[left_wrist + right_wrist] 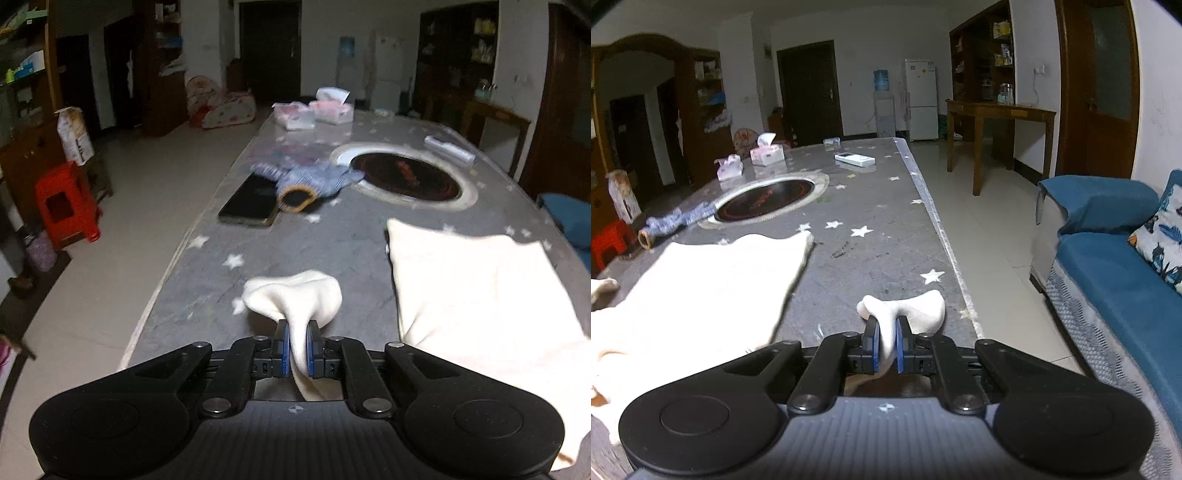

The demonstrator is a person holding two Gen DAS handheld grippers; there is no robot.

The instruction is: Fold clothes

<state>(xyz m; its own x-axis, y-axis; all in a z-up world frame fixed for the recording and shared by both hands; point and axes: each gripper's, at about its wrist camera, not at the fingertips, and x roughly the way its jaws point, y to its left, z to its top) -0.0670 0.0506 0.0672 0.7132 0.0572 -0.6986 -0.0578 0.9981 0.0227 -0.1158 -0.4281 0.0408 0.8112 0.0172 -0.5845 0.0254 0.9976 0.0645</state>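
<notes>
A cream garment (476, 302) lies spread on the grey star-patterned table (295, 240), bright and blurred. My left gripper (297, 341) is shut on a bunched corner of that cream cloth (295, 299), which bulges out past the blue pads. In the right wrist view the same garment (701, 288) stretches to the left. My right gripper (886, 341) is shut on another pinched corner of the cloth (908, 308) near the table's right edge.
A phone (251, 201) and a blue knit glove (310, 181) lie ahead on the left. A round inset cooktop (406, 175) sits mid-table, with tissue packs (314, 112) beyond. A red stool (66, 203) stands left. A blue sofa (1115, 266) is right of the table.
</notes>
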